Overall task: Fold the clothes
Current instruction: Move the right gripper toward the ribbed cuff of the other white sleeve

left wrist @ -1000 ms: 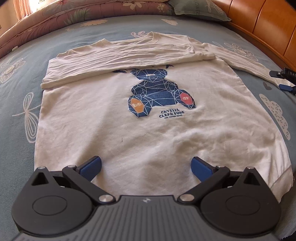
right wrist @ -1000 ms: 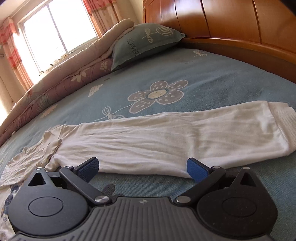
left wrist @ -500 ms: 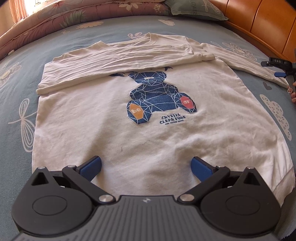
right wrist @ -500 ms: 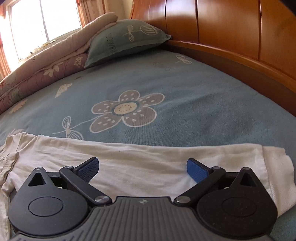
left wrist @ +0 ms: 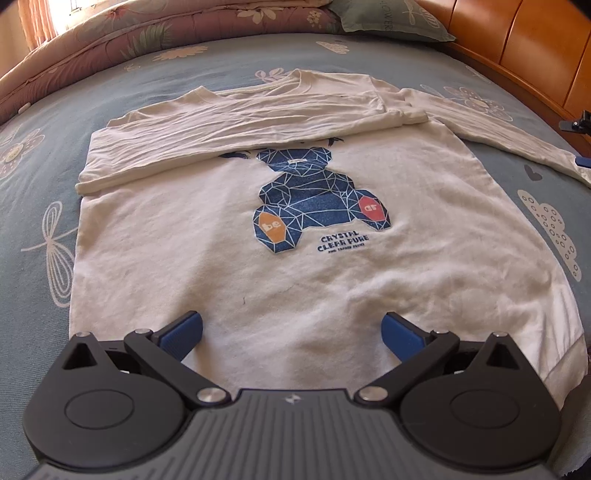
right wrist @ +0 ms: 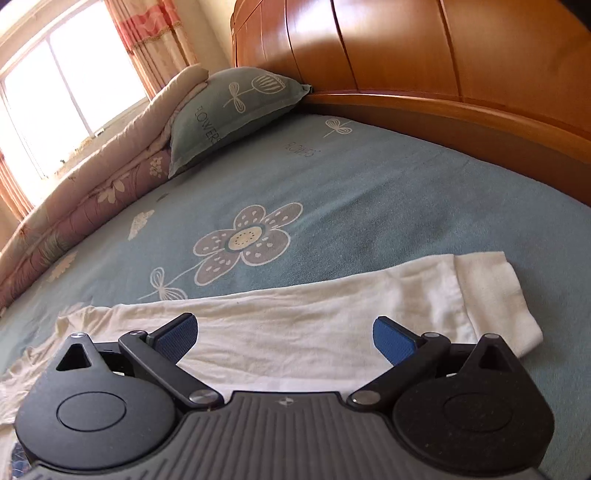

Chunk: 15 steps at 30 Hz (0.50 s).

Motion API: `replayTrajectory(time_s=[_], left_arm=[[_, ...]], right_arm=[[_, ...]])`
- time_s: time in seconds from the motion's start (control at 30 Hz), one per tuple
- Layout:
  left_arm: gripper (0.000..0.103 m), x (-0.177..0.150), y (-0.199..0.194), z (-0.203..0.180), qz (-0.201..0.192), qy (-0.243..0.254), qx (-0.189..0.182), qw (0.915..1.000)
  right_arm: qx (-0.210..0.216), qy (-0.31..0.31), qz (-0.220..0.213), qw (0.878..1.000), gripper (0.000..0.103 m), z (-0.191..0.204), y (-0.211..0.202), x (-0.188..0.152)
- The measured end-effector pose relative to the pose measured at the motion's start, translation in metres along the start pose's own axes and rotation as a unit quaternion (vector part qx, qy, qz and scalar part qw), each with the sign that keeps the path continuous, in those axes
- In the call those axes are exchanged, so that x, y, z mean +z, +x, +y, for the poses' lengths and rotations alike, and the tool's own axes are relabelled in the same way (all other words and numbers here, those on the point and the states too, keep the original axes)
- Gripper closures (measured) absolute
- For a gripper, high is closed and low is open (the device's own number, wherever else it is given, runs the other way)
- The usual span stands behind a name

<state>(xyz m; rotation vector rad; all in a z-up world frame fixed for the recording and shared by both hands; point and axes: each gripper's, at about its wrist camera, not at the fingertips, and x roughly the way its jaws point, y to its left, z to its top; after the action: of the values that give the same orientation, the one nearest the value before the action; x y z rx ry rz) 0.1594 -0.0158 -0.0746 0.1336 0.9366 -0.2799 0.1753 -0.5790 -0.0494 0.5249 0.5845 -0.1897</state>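
Observation:
A white long-sleeved shirt (left wrist: pixel 332 266) with a blue bear print (left wrist: pixel 314 195) lies flat on the bed. One sleeve (left wrist: pixel 229 129) is folded across the chest; the other sleeve (left wrist: pixel 498 136) stretches out to the right. My left gripper (left wrist: pixel 291 330) hovers open over the shirt's hem, holding nothing. In the right wrist view, my right gripper (right wrist: pixel 284 334) is open just above the outstretched sleeve (right wrist: pixel 314 325), with the ribbed cuff (right wrist: pixel 495 295) to its right. The right gripper's blue tip (left wrist: pixel 583 162) shows at the left wrist view's right edge.
The blue floral bedsheet (right wrist: pixel 369 192) spreads around the shirt. A rolled quilt (left wrist: pixel 147 33) and a green pillow (right wrist: pixel 236 110) lie at the far end. A wooden headboard (right wrist: pixel 443 74) runs along the right side, and a bright window (right wrist: pixel 66 92) stands beyond.
The right gripper moved along the outstretched sleeve toward the cuff and tilted, bringing the cuff closer. The left gripper drifted slightly over the hem. Both stayed open.

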Motion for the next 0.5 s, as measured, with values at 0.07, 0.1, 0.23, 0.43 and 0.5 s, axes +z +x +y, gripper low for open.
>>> replayTrajectory(time_s=[0.07,0.1,0.23,0.43,0.5], left_arm=[[0.001,0.001,-0.003,-0.004,-0.010,0.007,-0.013,0.9998],[0.001,0.001,-0.004,-0.006,-0.013,0.007,-0.020,0.9997],[0.001,0.000,-0.003,-0.016,-0.012,0.004,-0.037,0.9992],[0.001,-0.006,-0.007,-0.023,-0.008,0.010,-0.040,0.9991],[0.001,-0.007,-0.007,-0.023,-0.007,0.008,-0.040,0.9991]], right_arm=[[0.018,0.022,-0.001,1.000,0.000,-0.009,-0.017,-0.008],[0.027,0.031,0.002,0.999,0.000,-0.015,-0.023,-0.012],[0.050,0.089,0.020,0.995,0.000,-0.039,-0.026,-0.026],[0.071,0.167,-0.017,0.983,0.000,-0.064,-0.015,-0.032],[0.064,0.176,-0.031,0.982,0.000,-0.065,-0.010,-0.029]])
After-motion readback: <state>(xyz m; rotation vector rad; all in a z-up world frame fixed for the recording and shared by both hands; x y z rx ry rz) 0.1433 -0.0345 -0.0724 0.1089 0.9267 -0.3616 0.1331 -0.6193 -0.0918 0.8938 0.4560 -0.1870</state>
